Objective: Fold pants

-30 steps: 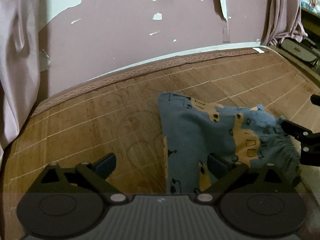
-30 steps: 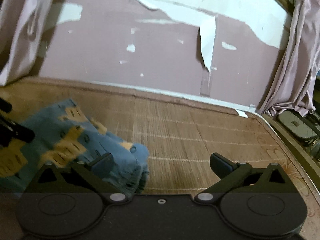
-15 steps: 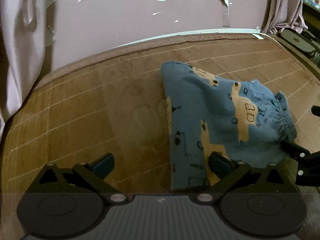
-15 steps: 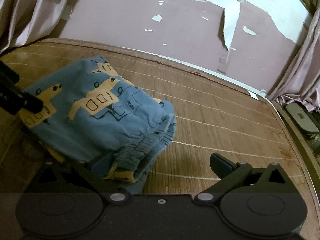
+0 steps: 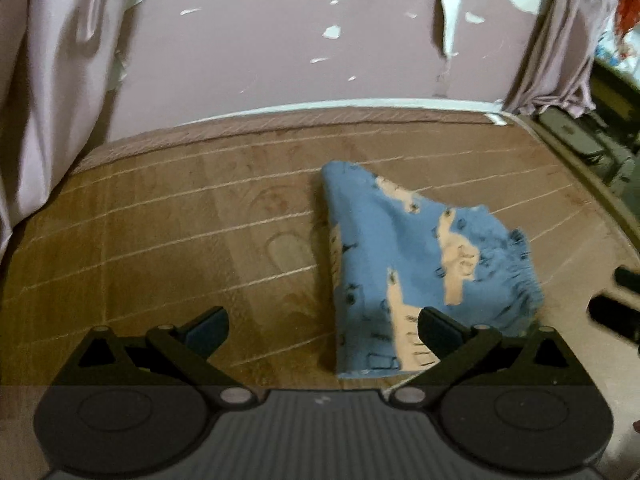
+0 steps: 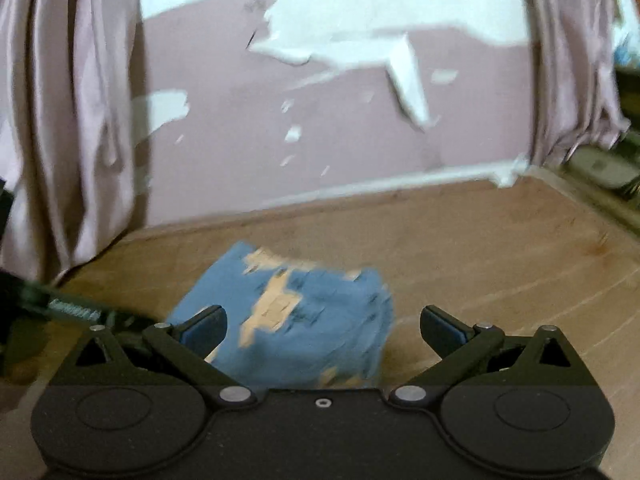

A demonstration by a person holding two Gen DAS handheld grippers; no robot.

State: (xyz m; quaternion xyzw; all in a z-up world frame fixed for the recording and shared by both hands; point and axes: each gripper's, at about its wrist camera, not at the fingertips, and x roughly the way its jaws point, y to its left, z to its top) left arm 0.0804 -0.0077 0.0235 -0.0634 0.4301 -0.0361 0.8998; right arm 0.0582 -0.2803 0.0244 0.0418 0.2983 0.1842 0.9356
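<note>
Lying folded into a compact blue bundle, pants resting on woven bed mat, toward its right half, short of far edge along wall. Left gripper hovering with jaws spread wide, holding nothing. Right gripper likewise spread, empty, pants showing between them, blurred.

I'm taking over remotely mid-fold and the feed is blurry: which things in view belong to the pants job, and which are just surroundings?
Part of the job:
- blue patterned pants, folded into a compact bundle on the mat
- left gripper, open, empty
- right gripper, open, empty

Just surroundings:
- woven mat
- pink curtains
- peeling wall
- dark clutter beyond the mat's right edge
</note>
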